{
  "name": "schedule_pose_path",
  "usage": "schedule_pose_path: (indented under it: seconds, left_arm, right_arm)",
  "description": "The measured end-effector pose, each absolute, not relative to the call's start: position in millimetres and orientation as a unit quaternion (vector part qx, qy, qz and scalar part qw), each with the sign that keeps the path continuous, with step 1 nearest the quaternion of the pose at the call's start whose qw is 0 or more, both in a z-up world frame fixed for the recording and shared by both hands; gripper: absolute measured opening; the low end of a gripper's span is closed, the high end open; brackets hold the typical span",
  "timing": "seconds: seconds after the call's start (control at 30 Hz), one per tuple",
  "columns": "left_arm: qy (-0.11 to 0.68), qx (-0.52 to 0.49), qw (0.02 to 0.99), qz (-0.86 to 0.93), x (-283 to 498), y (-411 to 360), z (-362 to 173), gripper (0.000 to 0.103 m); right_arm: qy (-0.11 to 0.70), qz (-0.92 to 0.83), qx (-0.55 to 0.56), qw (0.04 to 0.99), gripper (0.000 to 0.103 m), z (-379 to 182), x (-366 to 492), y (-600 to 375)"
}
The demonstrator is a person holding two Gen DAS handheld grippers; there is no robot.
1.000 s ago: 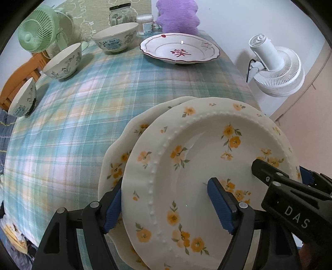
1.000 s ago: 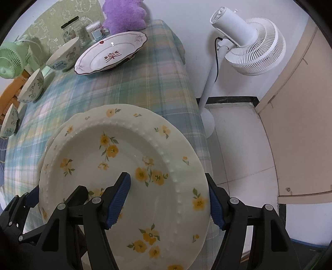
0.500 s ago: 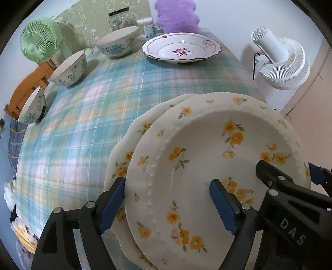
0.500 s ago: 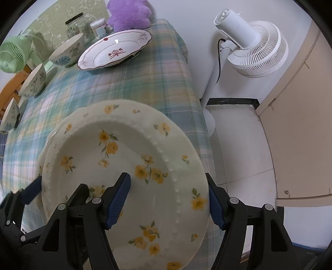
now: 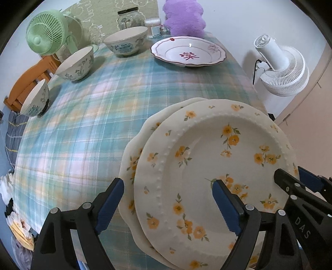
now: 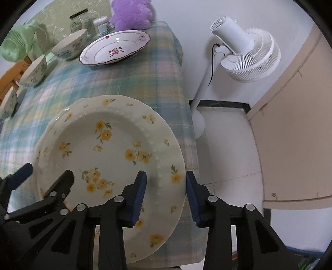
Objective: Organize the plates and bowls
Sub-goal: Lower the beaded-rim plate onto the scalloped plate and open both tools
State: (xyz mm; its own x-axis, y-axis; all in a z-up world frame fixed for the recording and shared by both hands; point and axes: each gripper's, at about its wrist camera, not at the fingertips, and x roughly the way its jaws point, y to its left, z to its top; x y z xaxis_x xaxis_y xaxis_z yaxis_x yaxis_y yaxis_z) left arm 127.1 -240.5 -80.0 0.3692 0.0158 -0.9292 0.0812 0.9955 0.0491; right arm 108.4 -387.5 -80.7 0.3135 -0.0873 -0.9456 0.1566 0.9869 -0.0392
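Observation:
A cream plate with yellow flowers [image 5: 207, 166] lies on a second, wavy-edged flowered plate [image 5: 132, 149] at the near right corner of the plaid table. My left gripper [image 5: 168, 199] is open, its fingers straddling the left rims of both plates. My right gripper [image 6: 166, 193] has narrowed around the top plate's [image 6: 108, 149] right rim, with small gaps still showing beside the pads. A white plate with a red mark [image 5: 187, 54] sits at the far side. Three patterned bowls [image 5: 126, 42] [image 5: 75, 63] [image 5: 35, 98] line the left edge.
A green desk fan [image 5: 46, 38], glass jars [image 5: 128, 18] and a purple plush [image 5: 183, 18] stand at the table's back. A white floor fan [image 6: 242, 54] stands right of the table. A cream cabinet door [image 6: 294, 124] is beyond it. An orange chair [image 5: 25, 83] is at the left.
My right gripper's fingers have closed in from wide open to a narrow gap around the top plate's right rim. Both cameras have pulled back slightly. The plates have not moved.

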Motion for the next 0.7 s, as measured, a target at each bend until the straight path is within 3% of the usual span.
schedule_pose_path:
  seconds: [0.43,0.5,0.57,0.7]
  left_arm:
    - [0.554,0.036,0.831,-0.036,131,-228,-72,0.091]
    - [0.549,0.036,0.834,-0.037,132,-223,-68,0.091]
    - [0.545,0.033,0.837,-0.039,134,-218,-63,0.092]
    - [0.529,0.033,0.846,-0.048,137,-205,-46,0.095]
  right_arm:
    - [0.587,-0.069,0.058,0.805,0.044,-87,121,-377]
    - [0.579,-0.072,0.060,0.810,0.048,-82,120,-376]
    - [0.563,-0.081,0.053,0.821,0.058,-71,119,-372]
    - [0.542,-0.097,0.062,0.833,0.066,-51,117,-367]
